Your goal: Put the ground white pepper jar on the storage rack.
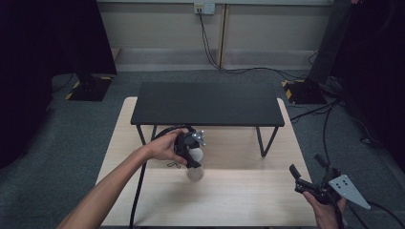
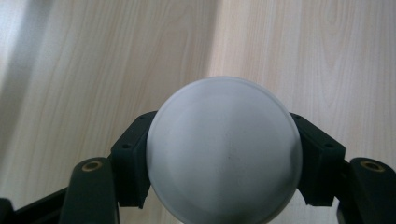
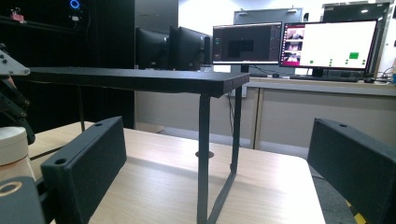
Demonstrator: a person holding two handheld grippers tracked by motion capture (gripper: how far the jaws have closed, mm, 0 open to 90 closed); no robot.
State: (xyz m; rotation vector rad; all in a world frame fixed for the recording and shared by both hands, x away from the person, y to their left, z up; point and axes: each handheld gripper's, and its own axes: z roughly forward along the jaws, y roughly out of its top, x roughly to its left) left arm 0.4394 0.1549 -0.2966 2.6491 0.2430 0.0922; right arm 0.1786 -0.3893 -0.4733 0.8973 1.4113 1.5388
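Observation:
A white round container (image 1: 196, 173) stands on the light wooden table (image 1: 248, 200), just in front of the black shelf (image 1: 207, 103). My left gripper (image 1: 194, 164) reaches down over it from the left and is shut on it. In the left gripper view the container's round white face (image 2: 224, 149) sits between the two black jaws, which press on its sides. My right gripper (image 1: 305, 165) is held at the table's near right corner, open, with nothing between its fingers. In the right gripper view the container (image 3: 11, 144) shows at the far left edge.
The black shelf (image 3: 140, 77) on thin metal legs (image 3: 203, 158) spans the back half of the table. Grey carpet surrounds the table. Black stands (image 1: 90, 86) are on the floor at back left and back right. Monitors (image 3: 327, 44) stand on a desk beyond.

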